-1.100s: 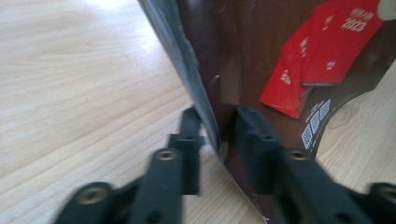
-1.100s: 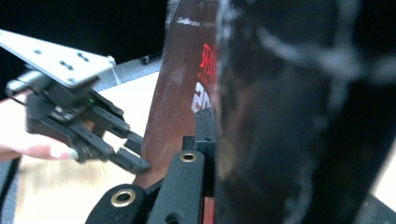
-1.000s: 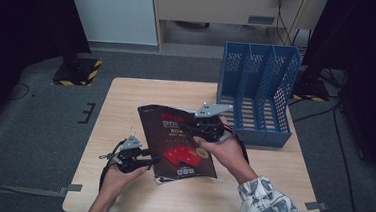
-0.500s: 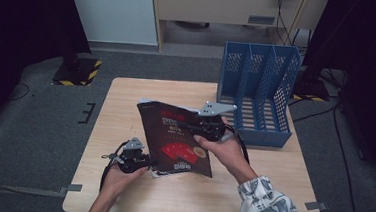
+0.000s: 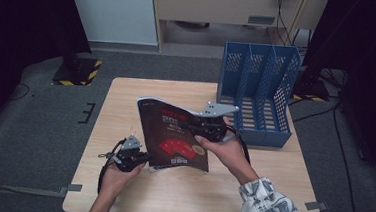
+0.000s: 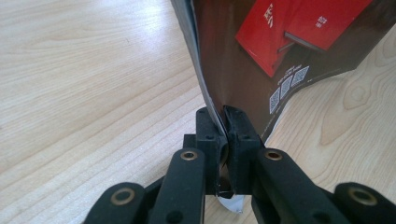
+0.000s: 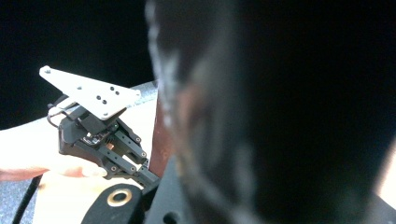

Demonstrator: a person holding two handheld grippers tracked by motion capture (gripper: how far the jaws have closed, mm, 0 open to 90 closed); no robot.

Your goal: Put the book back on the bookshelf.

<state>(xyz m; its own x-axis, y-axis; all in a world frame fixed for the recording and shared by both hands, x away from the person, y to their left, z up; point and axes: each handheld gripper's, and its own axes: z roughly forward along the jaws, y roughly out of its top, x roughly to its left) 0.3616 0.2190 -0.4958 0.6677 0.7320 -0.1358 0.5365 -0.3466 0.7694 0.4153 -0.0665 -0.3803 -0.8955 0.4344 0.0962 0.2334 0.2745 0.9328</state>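
Observation:
A magazine (image 5: 174,135) with a dark brown cover and red graphics is held tilted above the wooden table (image 5: 126,101), between both grippers. My left gripper (image 5: 145,158) grips its lower left corner. In the left gripper view the pads (image 6: 236,123) press on the magazine's edge (image 6: 243,70); these jaws have just been closing with that edge between them. My right gripper (image 5: 195,126) is shut on the magazine's right side, under its grey plate. In the right gripper view the blurred cover (image 7: 280,116) looms close, with the left gripper (image 7: 149,175) beyond it.
A blue three-slot file rack (image 5: 257,91) stands at the table's back right, just behind my right hand. A yellow-and-black striped base (image 5: 78,71) sits on the floor beyond the table's left corner. Bare wood lies to the left and front.
The left gripper's jaws have closed onto the magazine's lower left corner. The magazine has shifted slightly and lifted a little. The right hand has stayed in place.

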